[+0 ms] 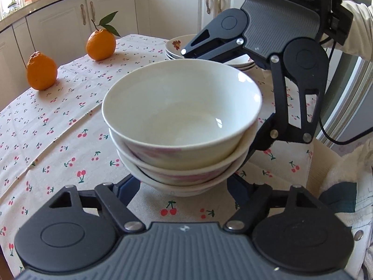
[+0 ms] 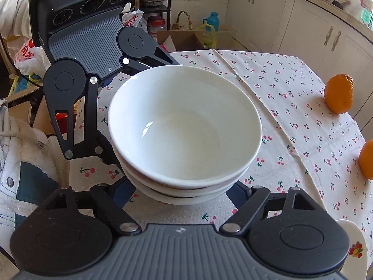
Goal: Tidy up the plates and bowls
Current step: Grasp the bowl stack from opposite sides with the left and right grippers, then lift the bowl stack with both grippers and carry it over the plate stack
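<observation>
Three white bowls (image 1: 181, 121) sit nested in a stack (image 2: 184, 126) on the cherry-print tablecloth (image 1: 58, 140). My left gripper (image 1: 184, 184) is shut on the bottom of the stack, one blue finger (image 1: 130, 186) at each side. My right gripper (image 2: 180, 191) straddles the same stack from the opposite side. Its blue fingers (image 2: 236, 191) reach under the bowls' rims, which hide the pads, so contact is unclear. In the left wrist view one right finger (image 1: 263, 137) lies against the stack's right side. A pile of flowered plates (image 1: 174, 46) stands behind the bowls.
Two oranges (image 1: 101, 44) (image 1: 40, 70) sit at the table's far left; in the right wrist view they are the oranges (image 2: 339, 93) (image 2: 367, 161) at the right. A fruit-patterned plate (image 2: 356, 249) lies at the lower right. Boxes and bags (image 2: 186, 37) crowd the floor beyond the table. White cabinets (image 1: 163, 7) line the wall.
</observation>
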A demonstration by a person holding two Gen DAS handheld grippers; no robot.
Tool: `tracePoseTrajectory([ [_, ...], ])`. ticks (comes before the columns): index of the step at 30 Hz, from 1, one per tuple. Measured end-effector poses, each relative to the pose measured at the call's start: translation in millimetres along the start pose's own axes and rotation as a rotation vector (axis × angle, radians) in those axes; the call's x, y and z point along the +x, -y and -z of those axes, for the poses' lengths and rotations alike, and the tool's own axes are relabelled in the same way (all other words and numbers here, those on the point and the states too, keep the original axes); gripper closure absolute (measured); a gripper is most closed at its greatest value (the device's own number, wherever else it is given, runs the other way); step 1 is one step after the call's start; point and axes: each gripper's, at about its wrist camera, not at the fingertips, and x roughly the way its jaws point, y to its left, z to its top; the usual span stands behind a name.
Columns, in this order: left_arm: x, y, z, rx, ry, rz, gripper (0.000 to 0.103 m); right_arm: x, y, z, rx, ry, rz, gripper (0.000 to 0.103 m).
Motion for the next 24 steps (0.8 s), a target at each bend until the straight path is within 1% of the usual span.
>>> tracePoseTrajectory([
  [10,0.0,-3.6,-6.5,0.061,-0.029,0.031,0.023,0.6,4.1,-1.8,-0.008,-0.011,-0.02,0.017],
  [24,3.9,-9.6,-9.7,0.082,-0.048,0.07,0.022,-1.0,6.0,-3.6,-0.008,-0.02,-0.03,0.017],
])
